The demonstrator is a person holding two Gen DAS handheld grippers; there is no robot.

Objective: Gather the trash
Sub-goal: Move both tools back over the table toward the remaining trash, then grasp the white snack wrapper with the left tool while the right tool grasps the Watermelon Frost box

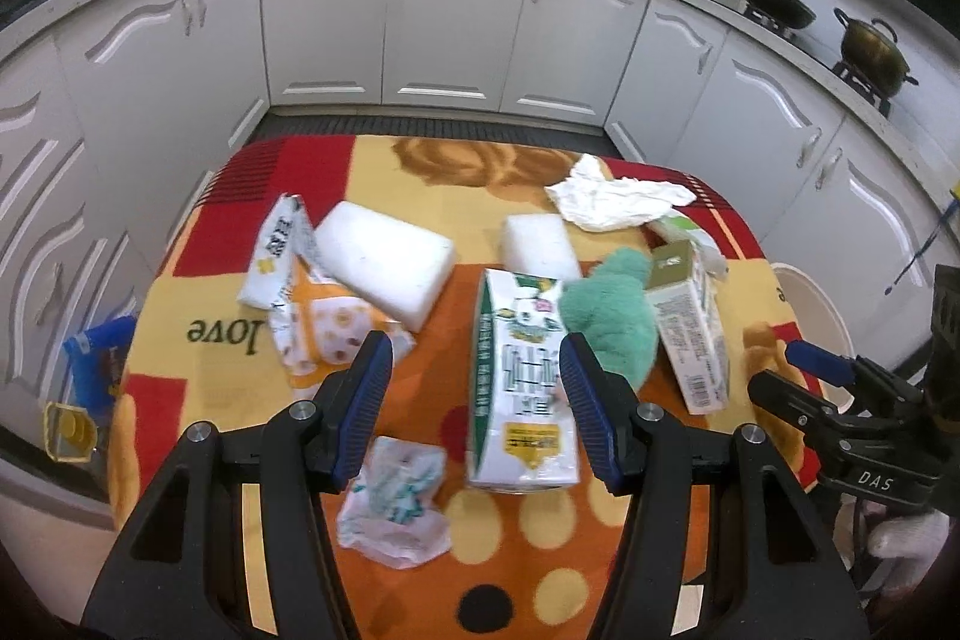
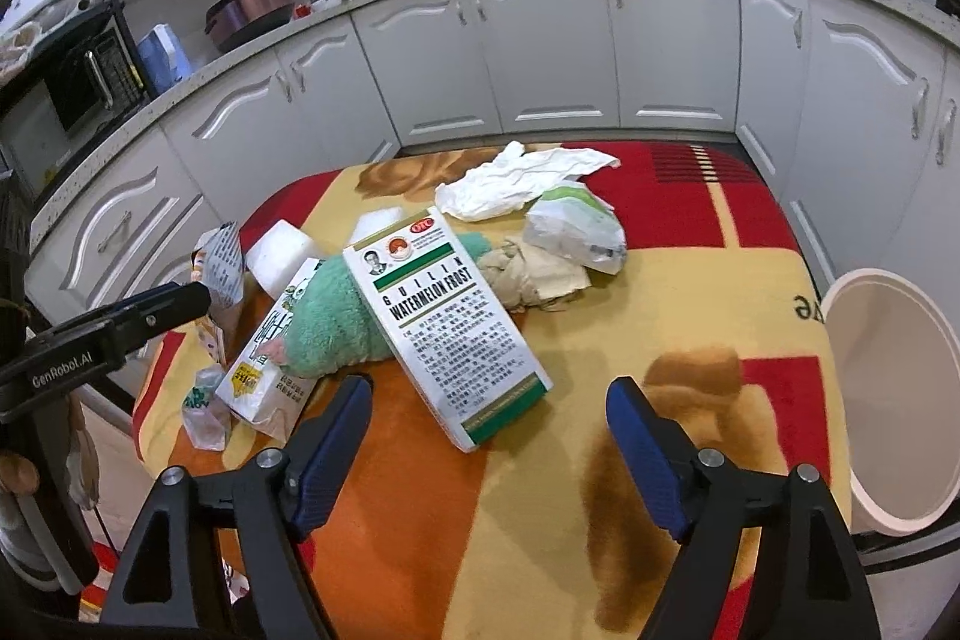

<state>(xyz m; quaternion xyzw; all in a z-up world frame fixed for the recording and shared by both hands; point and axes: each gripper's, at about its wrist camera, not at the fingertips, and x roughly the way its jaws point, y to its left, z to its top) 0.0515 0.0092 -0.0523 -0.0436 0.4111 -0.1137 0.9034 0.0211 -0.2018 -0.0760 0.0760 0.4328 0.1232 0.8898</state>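
both tools point steeply down over the trash on the worktop [image 1: 630, 550], which is draped in a soft red, orange and yellow patterned cloth. the left tool [image 1: 477, 388] has its ridged blue pads spread, with the near end of a glossy milk carton [image 1: 516, 388] lying flat between them; whether the right pad touches it i cannot tell. a crumpled printed wrapper [image 1: 393, 505] lies just near the left pad. the right tool [image 2: 489, 436] stands wide apart with nothing in it, above bare cloth, and the near corner of a flat white cardboard medicine box [image 2: 450, 322] lies just beyond its left pad. a fuzzy green cloth [image 2: 336, 322] sits between carton and box. far off are two white foam blocks [image 1: 384, 262], crumpled white tissue [image 2: 516, 181] and a wadded plastic bag [image 2: 576, 226]. a round white bin [image 2: 888, 412] stands at the worktop's right edge.
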